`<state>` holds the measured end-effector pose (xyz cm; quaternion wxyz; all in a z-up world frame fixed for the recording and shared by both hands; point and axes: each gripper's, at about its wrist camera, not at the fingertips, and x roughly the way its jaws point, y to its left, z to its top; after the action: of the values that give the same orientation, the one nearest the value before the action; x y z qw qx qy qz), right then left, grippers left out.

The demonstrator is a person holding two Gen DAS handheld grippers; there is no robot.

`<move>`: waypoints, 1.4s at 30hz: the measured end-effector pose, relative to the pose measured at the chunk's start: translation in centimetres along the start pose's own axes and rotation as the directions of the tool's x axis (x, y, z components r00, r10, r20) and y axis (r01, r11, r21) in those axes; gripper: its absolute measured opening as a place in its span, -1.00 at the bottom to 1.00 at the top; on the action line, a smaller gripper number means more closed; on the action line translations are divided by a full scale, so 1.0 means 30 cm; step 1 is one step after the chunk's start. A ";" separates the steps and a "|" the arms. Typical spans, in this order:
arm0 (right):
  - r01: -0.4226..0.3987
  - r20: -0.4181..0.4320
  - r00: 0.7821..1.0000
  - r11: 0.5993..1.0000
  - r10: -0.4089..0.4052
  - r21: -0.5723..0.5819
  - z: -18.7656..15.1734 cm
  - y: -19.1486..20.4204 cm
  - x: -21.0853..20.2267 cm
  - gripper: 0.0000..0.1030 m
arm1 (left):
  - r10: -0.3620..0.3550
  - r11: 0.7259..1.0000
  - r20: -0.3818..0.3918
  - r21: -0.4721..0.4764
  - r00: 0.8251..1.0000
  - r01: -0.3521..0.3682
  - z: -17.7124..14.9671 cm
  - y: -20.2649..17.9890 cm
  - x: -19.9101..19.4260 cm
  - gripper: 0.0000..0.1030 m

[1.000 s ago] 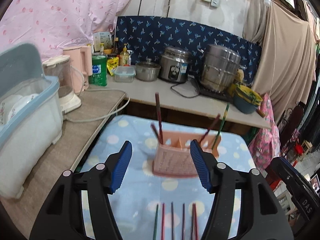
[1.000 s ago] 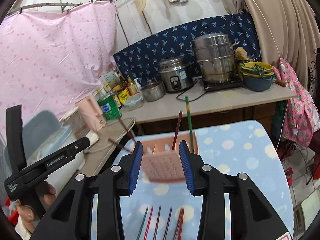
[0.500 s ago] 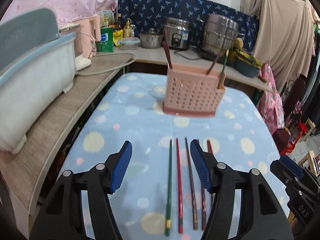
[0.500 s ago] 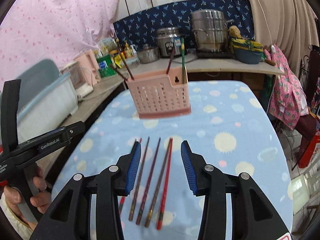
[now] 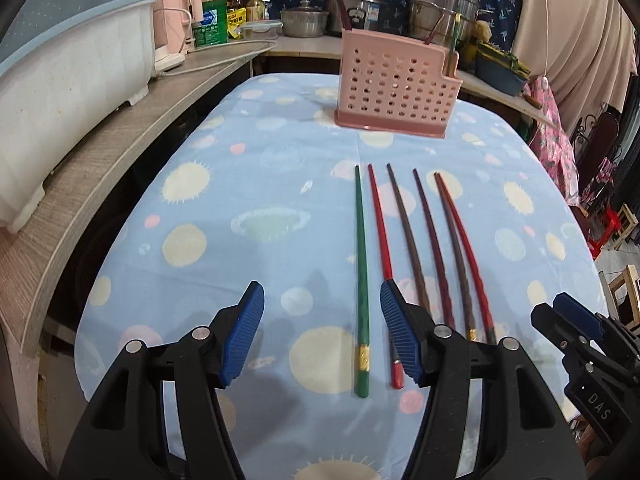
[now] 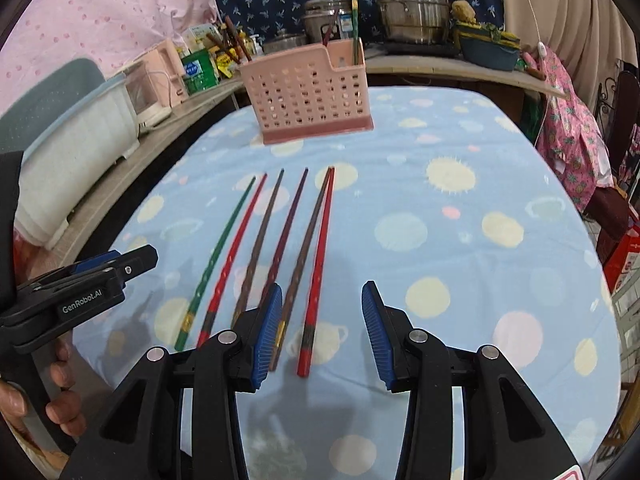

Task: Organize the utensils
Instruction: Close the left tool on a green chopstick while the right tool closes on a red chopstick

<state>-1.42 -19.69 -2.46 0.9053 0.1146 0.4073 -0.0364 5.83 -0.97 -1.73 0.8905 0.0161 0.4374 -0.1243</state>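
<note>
Several chopsticks lie side by side on the blue spotted tablecloth (image 5: 248, 184): a green chopstick (image 5: 362, 280), a red chopstick (image 5: 380, 236), then brown and dark red ones to the right. A pink perforated utensil holder (image 5: 396, 88) stands at the far end with a few chopsticks upright in it. My left gripper (image 5: 320, 334) hovers open over the near ends, the green chopstick (image 6: 212, 268) showing between its pads, untouched. My right gripper (image 6: 322, 334) is open too, above the rightmost red chopstick (image 6: 320, 260). Neither holds anything.
A white dish tub (image 5: 72, 92) with a grey-blue lid sits on the wooden counter (image 5: 100, 184) to the left. Pots (image 5: 440, 4), a rice cooker and bottles line the back counter. A person's hand (image 6: 60, 400) grips the left gripper's handle. The table drops off on the right.
Both grippers have come down and tilted toward the table. The lying chopsticks now fill the views and the holder has slid to the top. Jaw widths look unchanged.
</note>
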 end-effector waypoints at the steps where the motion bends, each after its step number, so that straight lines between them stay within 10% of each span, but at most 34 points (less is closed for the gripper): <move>1: 0.001 -0.010 1.000 1.000 -0.001 0.001 -0.015 0.001 0.011 -0.21 | 0.004 1.000 -0.010 0.000 1.000 -0.004 -0.010 0.001 0.007 0.12; 42: 0.018 -0.073 0.997 0.999 -0.020 -0.031 -0.099 0.020 0.109 -0.88 | 0.032 0.998 -0.107 0.059 0.994 -0.026 -0.130 -0.029 0.117 0.13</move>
<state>-1.32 -18.30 -6.71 0.8910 0.0981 0.4420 -0.0345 4.65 -2.00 -6.81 0.8665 0.0548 0.4807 -0.1231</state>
